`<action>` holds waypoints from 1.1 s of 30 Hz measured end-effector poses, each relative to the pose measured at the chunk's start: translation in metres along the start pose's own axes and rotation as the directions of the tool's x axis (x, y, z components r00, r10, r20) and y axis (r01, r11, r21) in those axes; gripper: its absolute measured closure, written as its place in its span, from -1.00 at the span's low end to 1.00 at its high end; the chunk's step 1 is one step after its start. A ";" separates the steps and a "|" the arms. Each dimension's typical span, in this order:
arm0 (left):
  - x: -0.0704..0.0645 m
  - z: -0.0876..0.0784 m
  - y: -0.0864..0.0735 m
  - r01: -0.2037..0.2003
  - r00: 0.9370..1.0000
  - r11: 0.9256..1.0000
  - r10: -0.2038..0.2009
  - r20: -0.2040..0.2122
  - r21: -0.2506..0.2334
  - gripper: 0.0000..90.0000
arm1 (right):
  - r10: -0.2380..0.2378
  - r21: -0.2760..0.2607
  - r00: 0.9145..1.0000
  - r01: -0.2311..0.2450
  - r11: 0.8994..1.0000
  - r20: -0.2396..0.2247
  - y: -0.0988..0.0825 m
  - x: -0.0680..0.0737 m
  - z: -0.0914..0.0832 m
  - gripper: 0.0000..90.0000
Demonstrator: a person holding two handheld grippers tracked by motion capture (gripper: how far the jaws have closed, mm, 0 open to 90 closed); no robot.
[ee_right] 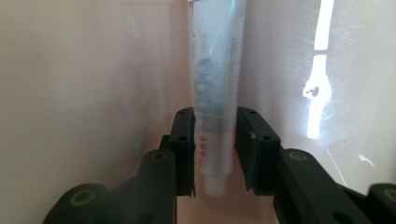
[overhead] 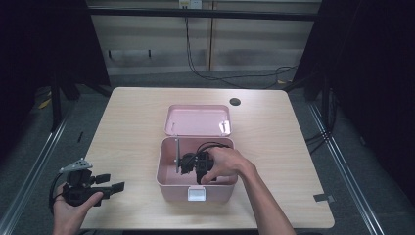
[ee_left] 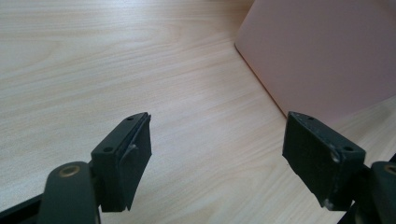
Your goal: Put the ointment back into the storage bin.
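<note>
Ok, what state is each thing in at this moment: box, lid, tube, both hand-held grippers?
Pink box: open, on the table.
Lid: swung back, flat.
White tube: inside the box, between the jaws.
Right hand-held gripper: down in the box, jaws around the tube.
Left hand-held gripper: open, empty.

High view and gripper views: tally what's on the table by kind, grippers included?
Pink box with open lid: 1
White tube, between the right gripper's jaws inside the box: 1
Grippers: 2, left gripper, right gripper
Total: 4
</note>
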State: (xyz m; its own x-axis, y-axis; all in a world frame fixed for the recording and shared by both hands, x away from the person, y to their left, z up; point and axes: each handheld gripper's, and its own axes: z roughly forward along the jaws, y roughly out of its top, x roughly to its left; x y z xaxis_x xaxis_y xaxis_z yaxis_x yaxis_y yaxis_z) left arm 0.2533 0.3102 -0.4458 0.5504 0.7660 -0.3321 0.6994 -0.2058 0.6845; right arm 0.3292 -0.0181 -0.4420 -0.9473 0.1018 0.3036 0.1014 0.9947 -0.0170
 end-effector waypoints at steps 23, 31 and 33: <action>0.000 0.000 0.000 -0.004 1.000 1.000 0.004 0.003 0.000 -0.47 | 0.040 -0.097 0.999 -0.038 0.995 0.018 -0.012 0.004 -0.020 0.38; 0.000 0.001 0.000 -0.004 1.000 1.000 0.004 0.004 0.005 -0.47 | 0.083 -0.166 0.996 -0.075 0.983 0.041 -0.025 0.005 -0.033 0.33; 0.000 0.001 0.000 -0.003 1.000 1.000 0.003 0.004 0.004 -0.47 | 0.091 -0.186 0.994 -0.079 0.979 0.053 -0.028 0.007 -0.037 0.32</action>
State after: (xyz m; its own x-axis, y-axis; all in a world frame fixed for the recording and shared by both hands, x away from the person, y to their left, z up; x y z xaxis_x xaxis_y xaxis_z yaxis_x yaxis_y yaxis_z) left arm 0.2534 0.3099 -0.4462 0.5544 0.7630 -0.3323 0.6992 -0.2105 0.6832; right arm 0.3314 -0.0453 -0.4047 -0.9489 0.1922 0.2502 0.2311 0.9633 0.1363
